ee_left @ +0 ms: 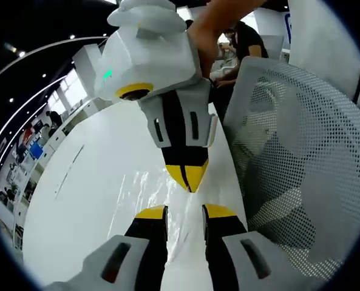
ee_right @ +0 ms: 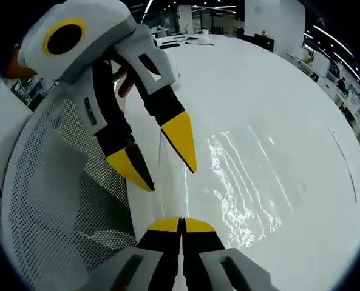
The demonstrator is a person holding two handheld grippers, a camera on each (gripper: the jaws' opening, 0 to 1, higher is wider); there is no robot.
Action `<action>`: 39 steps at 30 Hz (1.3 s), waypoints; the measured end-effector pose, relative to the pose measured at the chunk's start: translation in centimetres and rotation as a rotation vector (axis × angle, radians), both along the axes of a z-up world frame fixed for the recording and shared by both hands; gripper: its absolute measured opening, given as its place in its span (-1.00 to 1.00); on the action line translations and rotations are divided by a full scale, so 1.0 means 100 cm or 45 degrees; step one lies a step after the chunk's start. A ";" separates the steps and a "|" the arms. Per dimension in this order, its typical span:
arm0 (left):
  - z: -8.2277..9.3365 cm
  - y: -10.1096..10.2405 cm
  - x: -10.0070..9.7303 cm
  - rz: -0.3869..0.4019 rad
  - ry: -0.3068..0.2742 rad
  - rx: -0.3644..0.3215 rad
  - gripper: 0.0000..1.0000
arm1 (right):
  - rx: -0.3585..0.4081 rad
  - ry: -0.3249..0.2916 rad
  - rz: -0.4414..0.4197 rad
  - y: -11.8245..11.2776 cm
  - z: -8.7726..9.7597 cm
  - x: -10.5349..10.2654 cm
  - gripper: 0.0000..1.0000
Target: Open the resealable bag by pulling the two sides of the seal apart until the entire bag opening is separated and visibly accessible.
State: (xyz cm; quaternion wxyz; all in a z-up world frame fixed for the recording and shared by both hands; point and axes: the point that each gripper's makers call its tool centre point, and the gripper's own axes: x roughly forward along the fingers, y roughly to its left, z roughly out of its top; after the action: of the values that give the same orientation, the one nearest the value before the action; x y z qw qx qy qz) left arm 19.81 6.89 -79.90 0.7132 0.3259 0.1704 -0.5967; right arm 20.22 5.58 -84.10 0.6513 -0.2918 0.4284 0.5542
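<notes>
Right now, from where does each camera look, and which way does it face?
Left gripper view: rides on the left claw, jaws apart, facing the shut right claw over the clear bag; a forearm shows.
Right gripper view: rides on the shut right claw, facing the open left claw.
Shared: bag, white table, mesh chair.

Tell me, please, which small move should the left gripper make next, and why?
Probably close the left gripper on the seal edge of the resealable bag. Its jaws stand open with the clear film running between them. The right gripper is shut at that same edge, just opposite. The bag lies flat on the white table, seemingly unopened, so both sides need a grip before pulling.
</notes>
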 end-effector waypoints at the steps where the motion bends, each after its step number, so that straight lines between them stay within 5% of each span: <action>1: 0.001 -0.001 -0.001 -0.011 -0.009 -0.004 -0.64 | -0.005 -0.006 -0.012 0.000 0.001 0.003 -1.00; 5: 0.001 -0.006 -0.004 -0.046 -0.020 0.002 -0.70 | 0.018 0.006 -0.040 0.003 0.006 0.006 -1.00; 11: -0.012 -0.009 -0.001 -0.092 -0.070 0.119 -0.73 | 0.057 -0.083 -0.048 0.005 0.019 0.015 -1.00; 13: -0.012 -0.008 0.009 -0.071 -0.137 0.170 -0.71 | 0.075 -0.150 -0.043 0.005 0.025 0.022 -1.00; 17: -0.011 -0.013 0.019 -0.027 -0.134 0.183 -0.71 | 0.106 -0.238 -0.054 0.003 0.036 0.029 -1.00; 21: -0.016 -0.008 0.030 -0.010 -0.164 0.270 -0.79 | 0.138 -0.438 -0.040 0.004 0.056 0.048 -1.00; 25: -0.011 -0.009 0.036 0.016 -0.134 0.241 -0.78 | 0.157 -0.564 -0.029 0.004 0.071 0.061 -1.00; 39: 0.012 -0.013 0.058 0.069 -0.208 0.233 -0.84 | 0.219 -0.904 -0.094 0.006 0.124 0.095 -1.00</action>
State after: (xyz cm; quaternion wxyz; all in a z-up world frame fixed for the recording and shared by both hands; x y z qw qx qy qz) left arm 25.59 5.63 -78.74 0.7079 0.4324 0.1743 -0.5306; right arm 29.68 6.13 -71.70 0.8011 -0.3945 0.1376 0.4287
